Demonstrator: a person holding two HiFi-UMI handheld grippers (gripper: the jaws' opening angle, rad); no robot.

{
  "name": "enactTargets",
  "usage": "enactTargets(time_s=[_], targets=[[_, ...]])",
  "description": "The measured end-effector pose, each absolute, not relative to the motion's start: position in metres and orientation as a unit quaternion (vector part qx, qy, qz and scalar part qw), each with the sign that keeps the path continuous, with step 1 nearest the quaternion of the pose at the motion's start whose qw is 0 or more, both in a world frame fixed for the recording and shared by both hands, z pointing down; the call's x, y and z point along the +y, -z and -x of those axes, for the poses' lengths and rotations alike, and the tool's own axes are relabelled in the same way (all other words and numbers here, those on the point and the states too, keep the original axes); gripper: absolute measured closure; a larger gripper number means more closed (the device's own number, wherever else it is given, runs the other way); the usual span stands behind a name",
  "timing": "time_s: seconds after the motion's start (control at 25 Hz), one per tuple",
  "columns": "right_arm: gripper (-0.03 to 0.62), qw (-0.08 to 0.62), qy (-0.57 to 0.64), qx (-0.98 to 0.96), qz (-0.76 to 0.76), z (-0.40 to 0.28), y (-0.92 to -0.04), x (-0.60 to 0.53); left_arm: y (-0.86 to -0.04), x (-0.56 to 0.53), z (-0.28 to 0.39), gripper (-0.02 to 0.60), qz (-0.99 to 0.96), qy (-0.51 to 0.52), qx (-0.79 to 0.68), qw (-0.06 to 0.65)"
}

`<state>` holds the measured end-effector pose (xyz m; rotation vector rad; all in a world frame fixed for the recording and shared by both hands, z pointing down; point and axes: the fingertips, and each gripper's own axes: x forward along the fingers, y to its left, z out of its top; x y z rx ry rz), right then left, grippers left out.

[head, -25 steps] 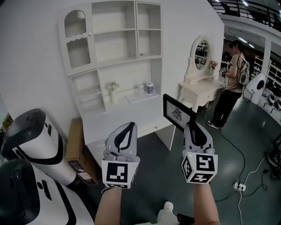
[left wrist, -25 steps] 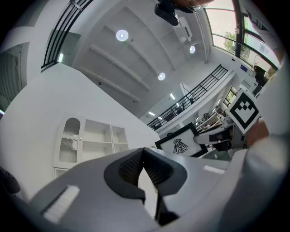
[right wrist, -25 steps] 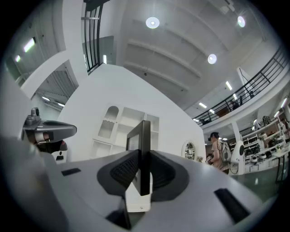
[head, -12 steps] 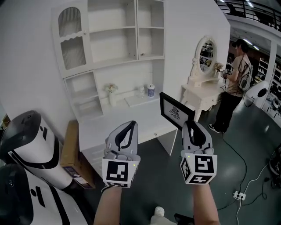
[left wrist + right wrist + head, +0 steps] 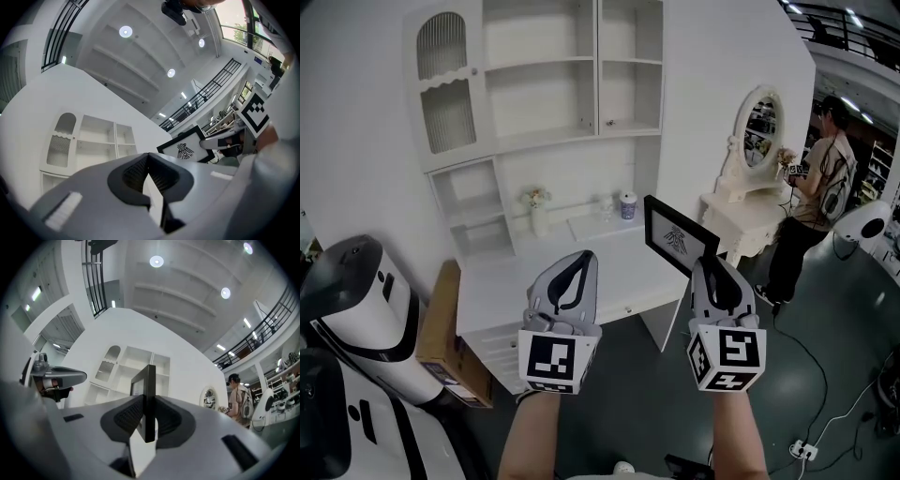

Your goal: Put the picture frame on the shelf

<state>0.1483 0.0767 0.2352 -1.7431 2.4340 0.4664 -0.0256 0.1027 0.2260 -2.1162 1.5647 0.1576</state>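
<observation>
The picture frame [image 5: 675,239] is black-edged with a white mat and a small black bird print. My right gripper [image 5: 710,263] is shut on its lower corner and holds it upright in the air, in front of the white shelf unit [image 5: 544,94]. In the right gripper view the frame [image 5: 149,390] stands edge-on between the pads. My left gripper [image 5: 579,255] is level with it on the left, shut and holding nothing. In the left gripper view its jaw tips [image 5: 149,157] meet, and the frame [image 5: 185,149] shows at the right.
The shelf unit's desk top [image 5: 581,272] carries a small flower vase [image 5: 534,211] and a blue-white cup [image 5: 627,205]. A dressing table with an oval mirror [image 5: 759,131] and a person [image 5: 820,187] are at the right. A white robot [image 5: 356,300] and a cardboard box [image 5: 441,319] are at the left.
Both grippers have moved toward the shelf unit, which now looks larger and nearer. The frame stays in the right gripper. The left gripper stays shut.
</observation>
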Motion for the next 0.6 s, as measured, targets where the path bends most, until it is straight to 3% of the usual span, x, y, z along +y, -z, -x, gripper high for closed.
enactTargets(time_s=[0.6], targets=[[0.514,0.056,-0.166,0.8,0.573,-0.157,-0.23,-0.004,-0.229,0.022,0.019,0.572,0.772,-0.062,0.583,0.243]])
